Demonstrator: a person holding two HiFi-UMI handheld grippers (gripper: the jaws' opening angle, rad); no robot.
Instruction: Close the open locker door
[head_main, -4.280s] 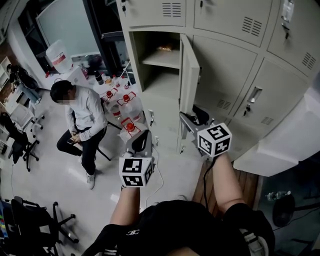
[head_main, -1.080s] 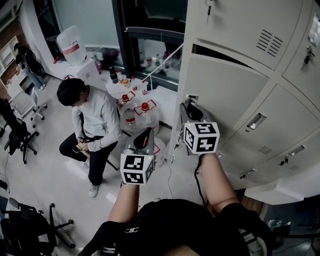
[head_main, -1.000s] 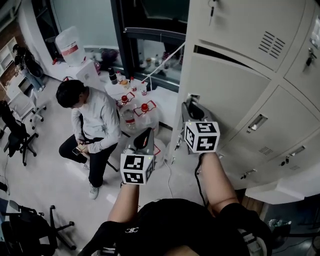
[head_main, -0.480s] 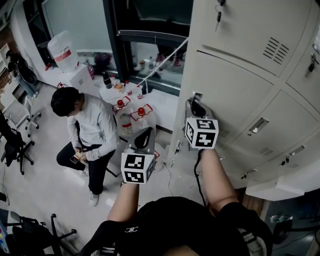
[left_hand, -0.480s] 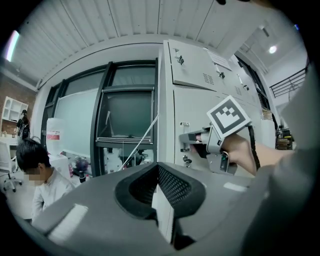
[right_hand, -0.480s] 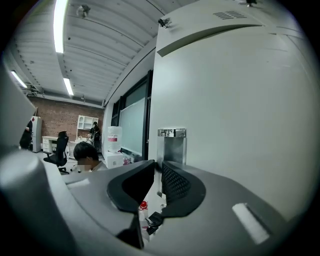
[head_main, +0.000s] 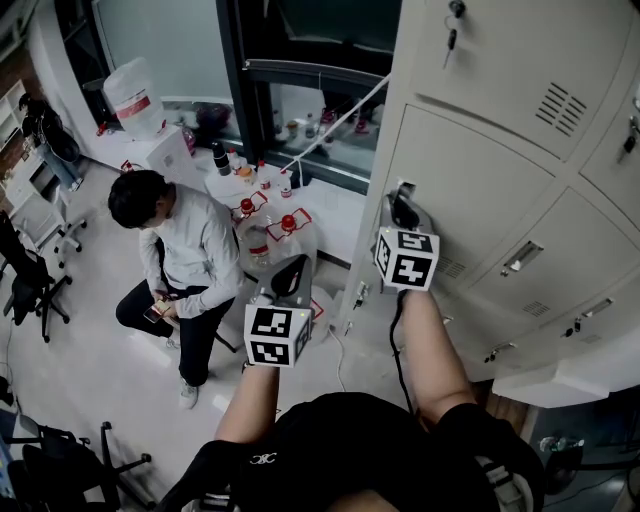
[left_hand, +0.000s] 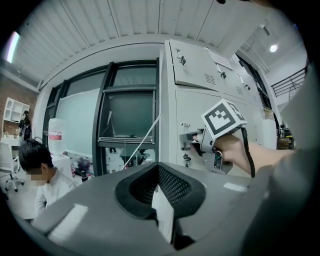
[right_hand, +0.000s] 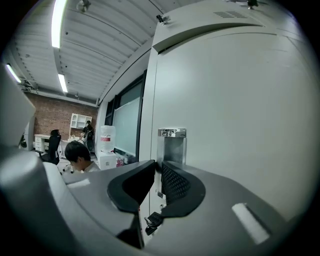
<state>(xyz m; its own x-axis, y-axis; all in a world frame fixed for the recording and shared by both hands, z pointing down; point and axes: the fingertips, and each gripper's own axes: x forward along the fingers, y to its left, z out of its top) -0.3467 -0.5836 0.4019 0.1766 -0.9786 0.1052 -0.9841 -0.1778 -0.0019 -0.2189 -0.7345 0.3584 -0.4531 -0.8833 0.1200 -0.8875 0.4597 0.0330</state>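
the locker bank (head_main: 480, 110) fills the right side of the head view. the locker door (head_main: 470, 200) named in the task sits in the middle row, at the bank's left edge. it lies flush with the neighbouring fronts, and no dark opening shows around it. we judge the swing as done. what is left is to confirm that the latch has caught and then to back the tool away. no view shows whether it has caught.

the right gripper (head_main: 402, 208) points at the door's upper left corner, with its tips at the latch plate (right_hand: 171, 145). its jaws have just been closing. they stand nearly together, with a thin slit between the pads, and nothing is clamped in that slit.

the left gripper (head_main: 291, 270) hangs over the floor, well apart from the bank. its pads meet at the tips and hold nothing.

counts, largest item first:
- one locker bank, with one door under task.
- one seated person (head_main: 185, 250), left of the bank and near the window.
- one large water jug (head_main: 133, 98) on a stand behind that person.
- two grippers, each carrying one marker cube (head_main: 277, 335).
- at least two red-capped containers (head_main: 285, 225) on the floor; others are too small to count.
- one latch plate on the task door.
- one key (head_main: 452, 40) in the door above.
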